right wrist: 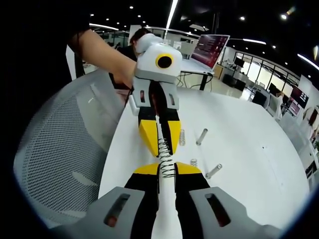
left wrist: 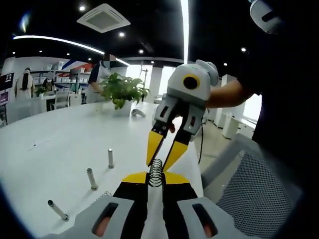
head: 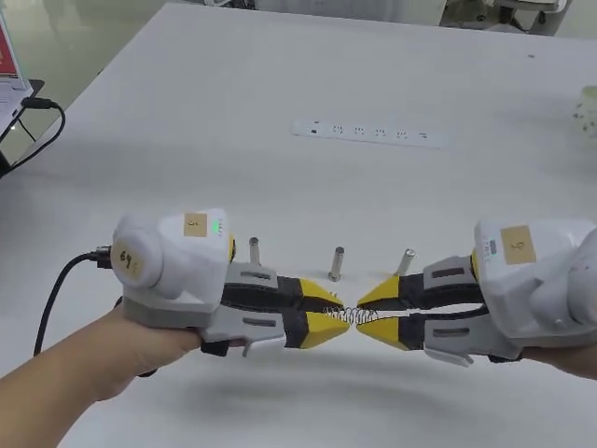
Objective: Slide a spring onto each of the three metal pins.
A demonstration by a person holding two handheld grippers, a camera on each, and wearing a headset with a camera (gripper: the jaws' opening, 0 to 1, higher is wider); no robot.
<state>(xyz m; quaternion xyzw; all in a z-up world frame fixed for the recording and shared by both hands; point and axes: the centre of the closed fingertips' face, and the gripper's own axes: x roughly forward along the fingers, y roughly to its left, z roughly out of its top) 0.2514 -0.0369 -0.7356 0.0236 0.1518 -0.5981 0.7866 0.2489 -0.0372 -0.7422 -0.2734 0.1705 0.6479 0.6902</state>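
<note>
Three bare metal pins stand in a row on the white table. In front of them a small spring hangs in the air between the two grippers, which meet tip to tip. My left gripper is shut on one end and my right gripper on the other. The left gripper view has the spring in its own jaws, with the pins to the left. The right gripper view shows the stretched spring, two loose springs and two pins.
A white power strip lies further back on the table. A black cable trails from the left gripper, and a laptop sits at the far left edge. A grey mesh chair stands beside the table, and a potted plant at its end.
</note>
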